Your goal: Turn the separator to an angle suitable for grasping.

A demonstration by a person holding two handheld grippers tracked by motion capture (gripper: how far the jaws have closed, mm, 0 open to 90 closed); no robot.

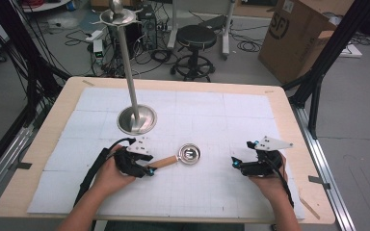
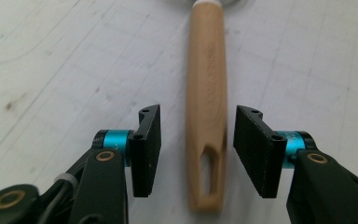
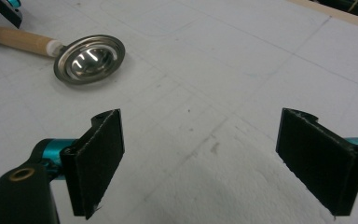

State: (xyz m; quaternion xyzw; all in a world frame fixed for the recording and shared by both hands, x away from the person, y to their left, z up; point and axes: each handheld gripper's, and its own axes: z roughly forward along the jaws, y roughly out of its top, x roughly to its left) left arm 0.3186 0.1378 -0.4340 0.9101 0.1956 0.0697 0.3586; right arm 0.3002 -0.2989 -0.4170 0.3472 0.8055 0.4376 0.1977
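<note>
A small metal ladle [image 1: 189,154] with a round steel bowl and a light wooden handle [image 2: 207,93] lies flat on the white gridded mat [image 1: 197,110]. Its bowl points right in the high view. My left gripper [image 1: 148,169] is at the handle's end. In the left gripper view its black jaws [image 2: 199,116] stand on either side of the handle with a gap on each side, so it is open. My right gripper [image 1: 234,163] rests to the right of the ladle, apart from it. Its jaws [image 3: 203,126] are spread wide over bare mat, and the ladle bowl [image 3: 89,58] lies ahead to the upper left.
A tall metal stand [image 1: 136,120] with a round base and a dish on top rises from the mat behind the left hand. Beyond the wooden table edge [image 1: 173,83] are a black stool [image 1: 196,38], a cardboard box [image 1: 298,33] and floor cables.
</note>
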